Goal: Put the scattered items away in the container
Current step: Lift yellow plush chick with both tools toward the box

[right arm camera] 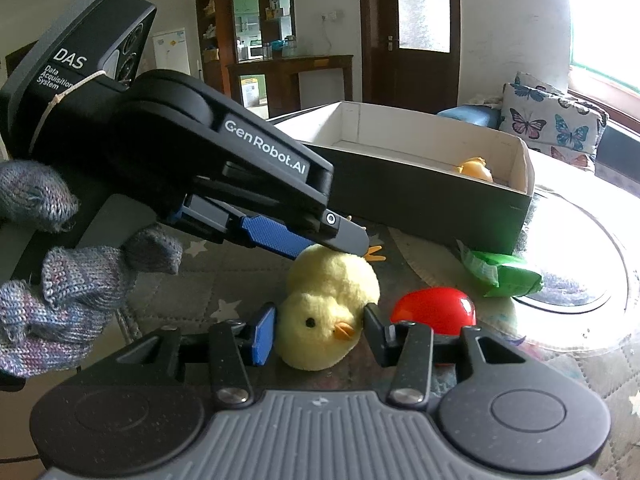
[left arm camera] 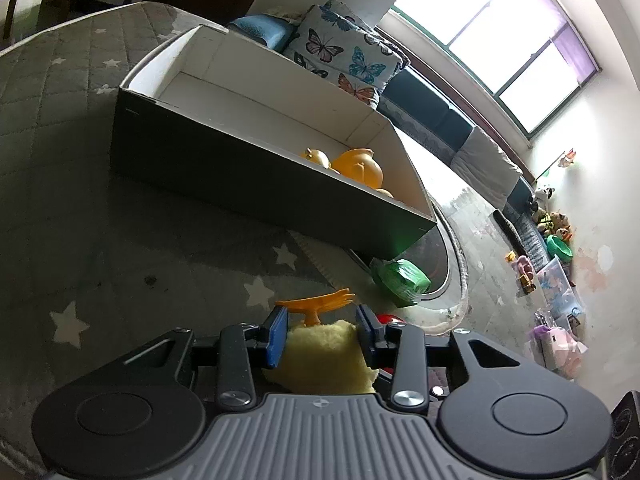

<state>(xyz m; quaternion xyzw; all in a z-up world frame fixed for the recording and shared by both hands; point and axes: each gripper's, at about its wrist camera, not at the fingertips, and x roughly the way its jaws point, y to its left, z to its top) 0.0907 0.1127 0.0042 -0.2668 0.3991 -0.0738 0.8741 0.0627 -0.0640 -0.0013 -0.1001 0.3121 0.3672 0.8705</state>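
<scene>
A yellow plush chick point(right arm camera: 332, 280) lies on the star-patterned cover, its orange feet point(left arm camera: 320, 302) pointing toward the box. My left gripper point(left arm camera: 320, 316) straddles its body, and both blue pads touch the fluff point(left arm camera: 320, 356). From the right wrist view that gripper point(right arm camera: 352, 240) reaches in from the left over the chick's back. My right gripper point(right arm camera: 320, 320) is shut on the chick's head. The dark box point(left arm camera: 260, 184) with a white inside stands just beyond and holds yellow-orange toys point(left arm camera: 358, 168). A red rounded toy point(right arm camera: 434, 310) and a green packet point(right arm camera: 504, 276) lie to the right.
A gloved hand point(right arm camera: 60, 300) holds the left gripper. Butterfly cushions point(left arm camera: 340, 48) and a bench sit behind the box point(right arm camera: 420, 192). A round clear mat point(right arm camera: 600, 280) covers the surface on the right. Toys and bags point(left arm camera: 552, 240) lie on the floor by the far wall.
</scene>
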